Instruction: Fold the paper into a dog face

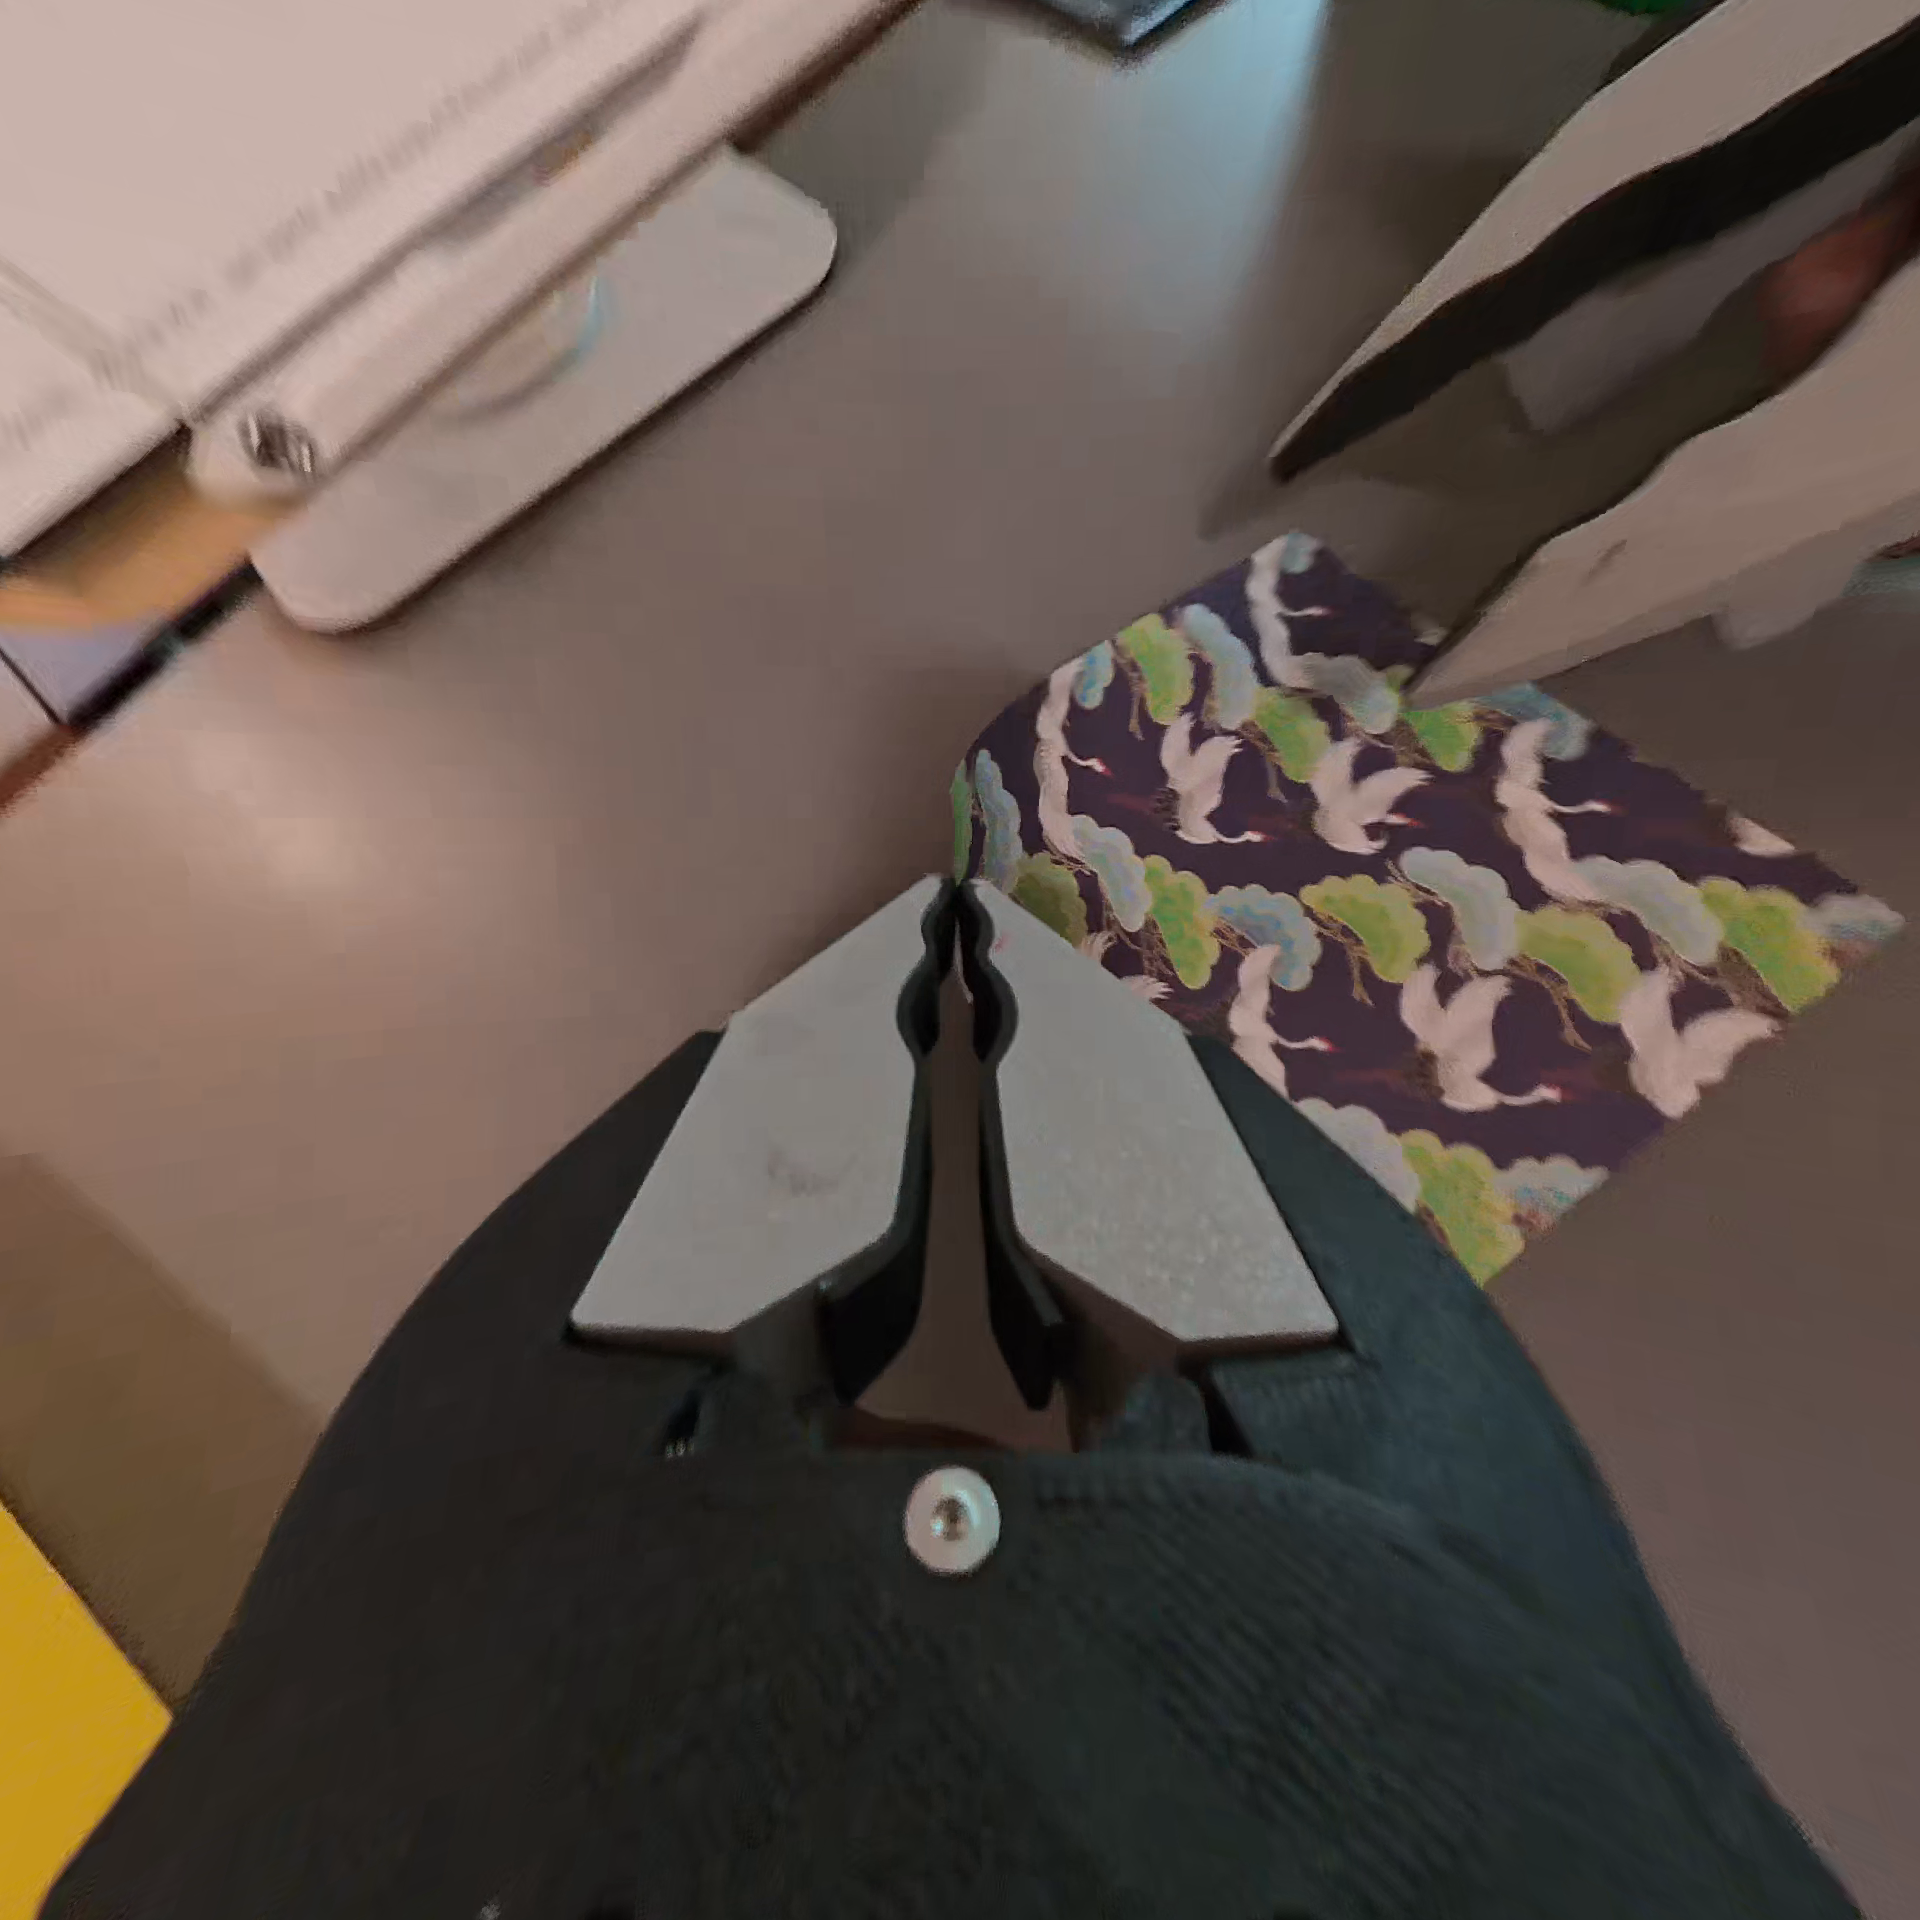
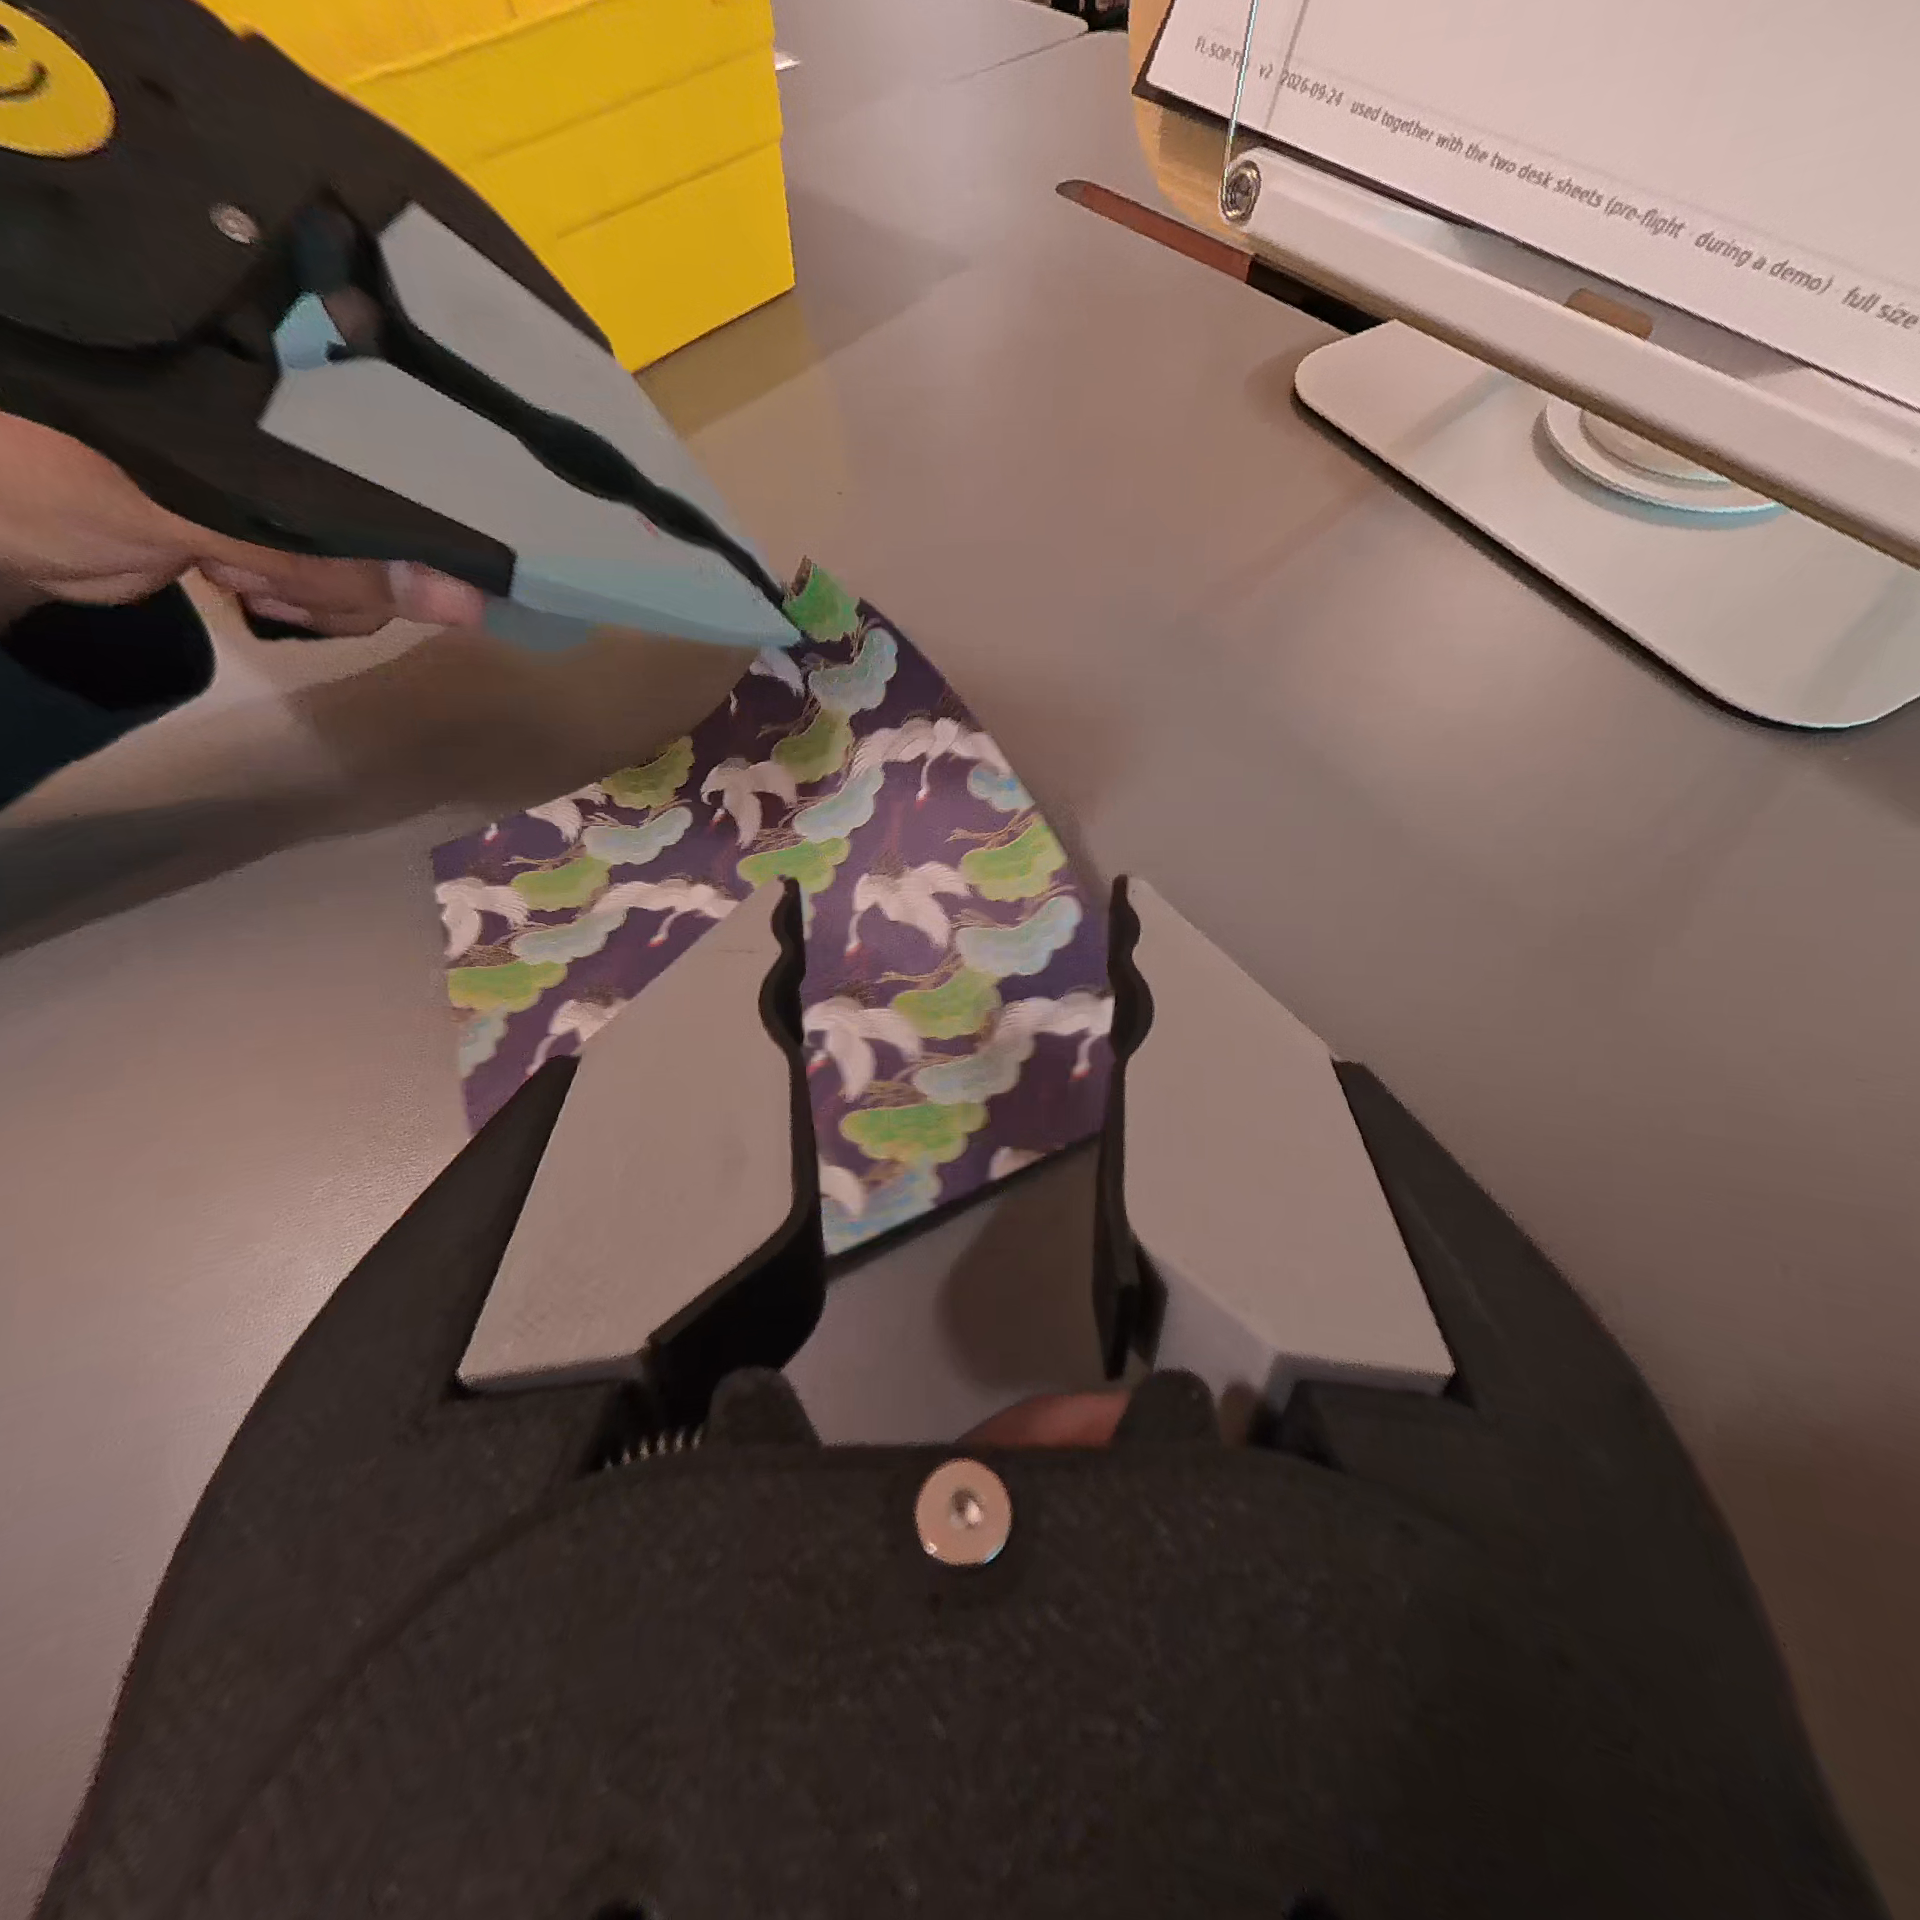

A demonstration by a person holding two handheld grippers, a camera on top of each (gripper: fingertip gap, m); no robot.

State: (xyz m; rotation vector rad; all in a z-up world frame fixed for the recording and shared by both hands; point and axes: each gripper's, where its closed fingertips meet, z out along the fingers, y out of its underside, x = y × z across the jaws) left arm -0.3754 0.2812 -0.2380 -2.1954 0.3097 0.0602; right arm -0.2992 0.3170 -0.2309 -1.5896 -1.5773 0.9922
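Basically, the patterned paper [image 2: 790,935], dark purple with white cranes and green and blue clouds, lies mostly flat on the grey table [image 2: 1351,831]. In the right wrist view it sits at centre, running from 12 o'clock down under the right gripper [image 2: 951,899]. That gripper's fingers are spread wide and hover over the sheet's near half; whether they touch it, cannot tell.

The left gripper [image 2: 779,613] comes in from 10 o'clock in the right wrist view, fingers pressed together, pinching the far corner of the paper; that corner curls up off the table at the tips. A hand [image 2: 260,582] holds this gripper from below, at 9 o'clock. A yellow round sticker [image 2: 42,94] sits on its black body at 11 o'clock.

In the left wrist view the left gripper [image 1: 958,885] shows its fingers closed at centre, the paper [image 1: 1455,914] edge right at the tips and spreading toward 3 o'clock. The right gripper [image 1: 1351,582] shows at 2 o'clock, blurred, one tip touching or just above the sheet's far edge.

A yellow box [image 2: 623,156] stands at 11 o'clock in the right wrist view. A white stand [image 2: 1558,520] holding printed sheets sits at 2 o'clock.
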